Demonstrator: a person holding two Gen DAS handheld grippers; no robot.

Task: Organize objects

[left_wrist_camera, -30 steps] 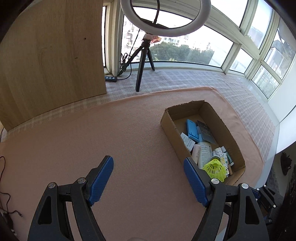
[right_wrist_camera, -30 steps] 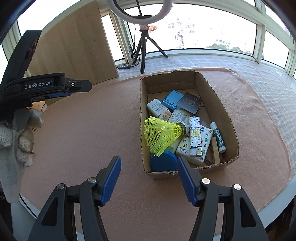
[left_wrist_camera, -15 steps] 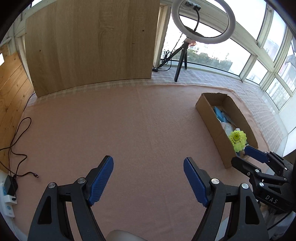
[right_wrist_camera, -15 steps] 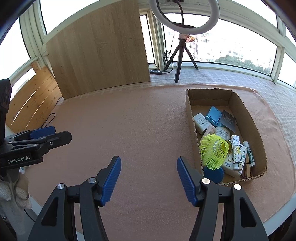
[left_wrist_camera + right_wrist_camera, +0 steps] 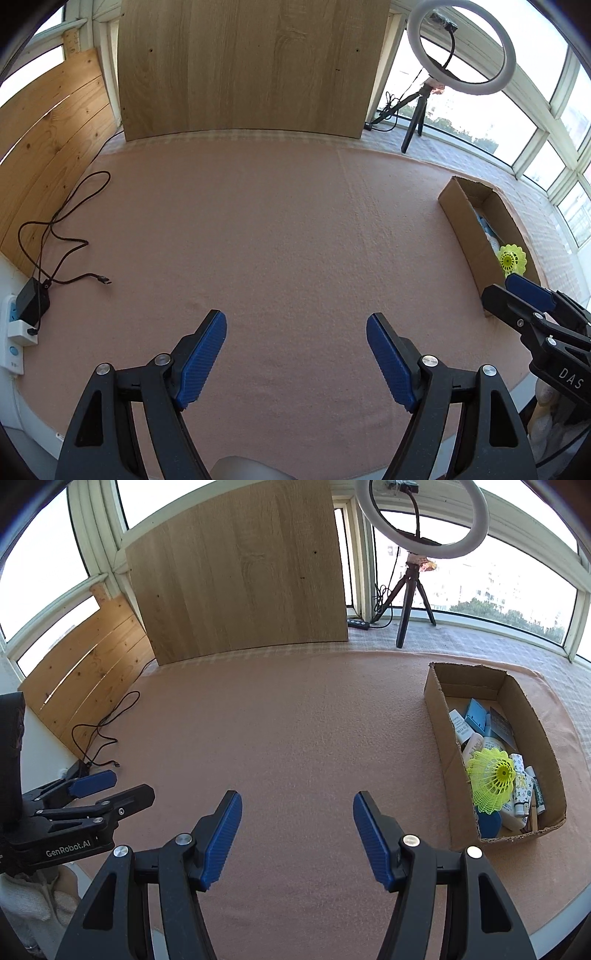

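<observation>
A cardboard box stands at the right of the pink mat. It holds a yellow shuttlecock, a blue case, tubes and small packs. The box also shows in the left wrist view with the shuttlecock. My left gripper is open and empty over the mat's near middle. My right gripper is open and empty, left of the box. Each gripper shows in the other's view: the right one and the left one.
A wooden board leans at the back. A ring light on a tripod stands behind the box. A black cable and a charger in a power strip lie at the left edge. Wood planks line the left side.
Both grippers have pulled back and turned left, away from the box. The box now sits farther off and to the right in both views. Both stay open.
</observation>
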